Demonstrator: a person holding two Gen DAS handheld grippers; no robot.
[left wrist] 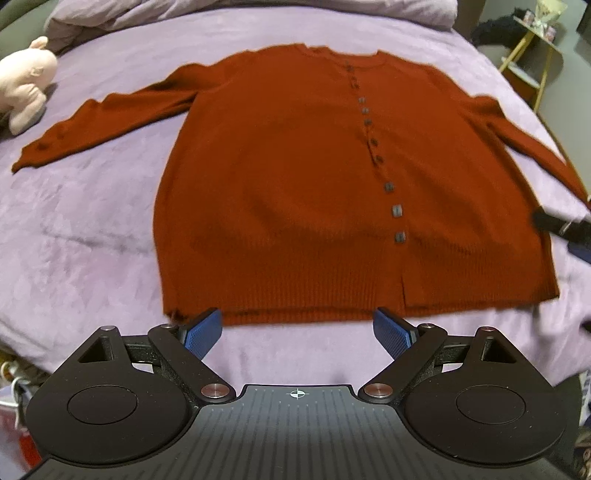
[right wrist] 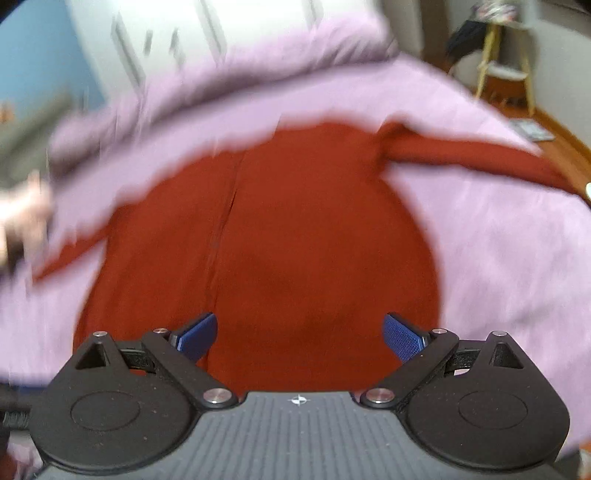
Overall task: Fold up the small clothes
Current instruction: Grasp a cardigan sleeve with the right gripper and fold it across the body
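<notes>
Here the left gripper [left wrist: 297, 330] hangs above the near edge of the bed [left wrist: 92, 229], its blue fingers [left wrist: 202, 332] spread wide apart with nothing between them, their tips just short of the ribbed hem of a rust-red cardigan [left wrist: 295, 177]. The cardigan lies flat and face up on the lilac bed cover, hem toward the near edge and neckline toward the far end, buttoned down a row of small dark buttons [left wrist: 396, 210] that runs a little right of its middle in the left wrist view, with a short slit at the bottom of the placket. Both sleeves are stretched outward: one reaches toward the left edge of the bed, the other toward the right edge, where a dark blurred part of the other tool cuts in. In the right wrist view, which is heavily smeared, the right gripper [right wrist: 299, 334] sits low over the cardigan's body [right wrist: 295, 240], its fingers [right wrist: 402, 338] likewise held wide with only red knit showing between them; whether they touch the cloth cannot be told. Beyond the left sleeve, near the left edge of the bed, lies a pale pink plush toy [left wrist: 26, 85]. At the far end of the bed a bunched lilac duvet [left wrist: 240, 11] is heaped, and past the far right corner stands a small yellow-legged stand [left wrist: 532, 55].
</notes>
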